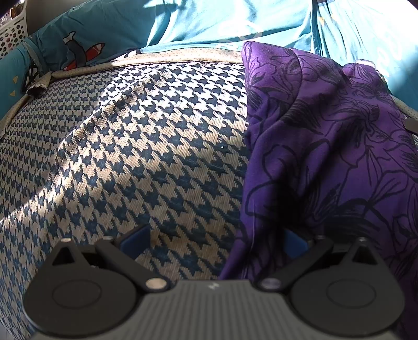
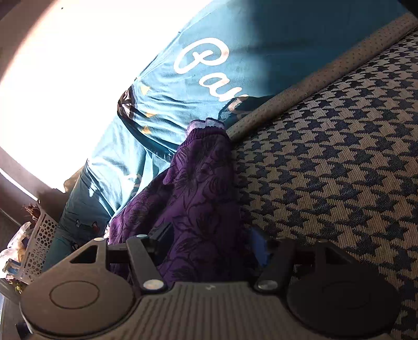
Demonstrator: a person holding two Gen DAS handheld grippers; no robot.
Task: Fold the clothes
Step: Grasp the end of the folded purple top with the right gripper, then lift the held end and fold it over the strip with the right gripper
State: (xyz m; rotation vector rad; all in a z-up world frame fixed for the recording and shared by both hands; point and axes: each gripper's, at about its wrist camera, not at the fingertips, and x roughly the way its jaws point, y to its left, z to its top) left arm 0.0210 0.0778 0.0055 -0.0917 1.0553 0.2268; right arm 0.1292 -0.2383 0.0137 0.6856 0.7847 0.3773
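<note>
A purple garment (image 1: 326, 146) with black flower outlines lies bunched on a blue-and-beige houndstooth blanket (image 1: 135, 146). In the left wrist view it fills the right side, and its left edge runs down between my fingers. My left gripper (image 1: 215, 243) is open wide, low over the blanket; its right blue pad (image 1: 295, 245) is half hidden by the cloth. In the right wrist view the purple garment (image 2: 203, 183) runs from its pale hem into my right gripper (image 2: 209, 240), whose fingers are drawn in on a thick bunch of it. The houndstooth blanket (image 2: 339, 170) spreads to the right.
A teal bed sheet (image 1: 222, 23) with cartoon prints and white lettering (image 2: 203, 60) lies beyond the blanket's beige dotted border (image 2: 326, 68). A white perforated basket (image 2: 36, 248) holding clutter stands at the bed's edge. Strong sunlight washes out the far area.
</note>
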